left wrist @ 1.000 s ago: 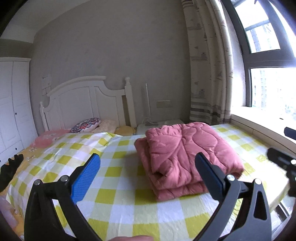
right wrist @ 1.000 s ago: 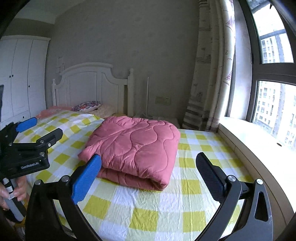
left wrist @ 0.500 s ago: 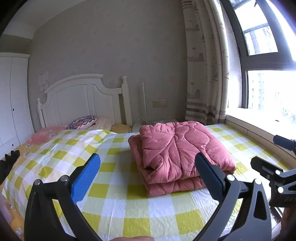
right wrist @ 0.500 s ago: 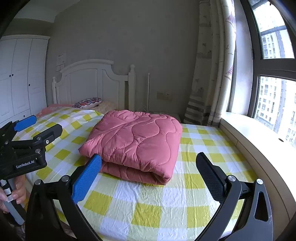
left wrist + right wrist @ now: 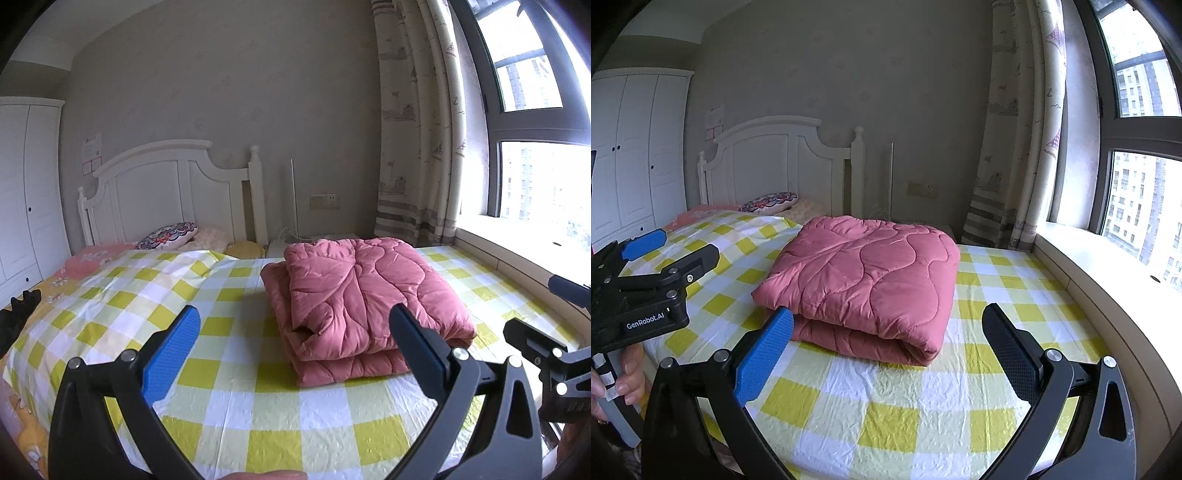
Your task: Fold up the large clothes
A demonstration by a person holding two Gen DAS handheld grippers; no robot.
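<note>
Pink quilted comforter (image 5: pixel 369 295); yellow-white checked sheet (image 5: pixel 236 369); white headboard (image 5: pixel 166 192); blue tool pad (image 5: pixel 171 362).

My own hand (image 5: pixel 613 380) is cut off by the frame's left edge beside the bed (image 5: pixel 894 402); the wall notice (image 5: pixel 715 120) above the headboard (image 5: pixel 775 162) is too small to read.

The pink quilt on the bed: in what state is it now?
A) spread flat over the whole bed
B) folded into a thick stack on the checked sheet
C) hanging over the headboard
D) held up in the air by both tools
B: the pink quilt lies folded in layers on the yellow checked sheet, and both the left tool and right tool are open and apart from it.
</note>
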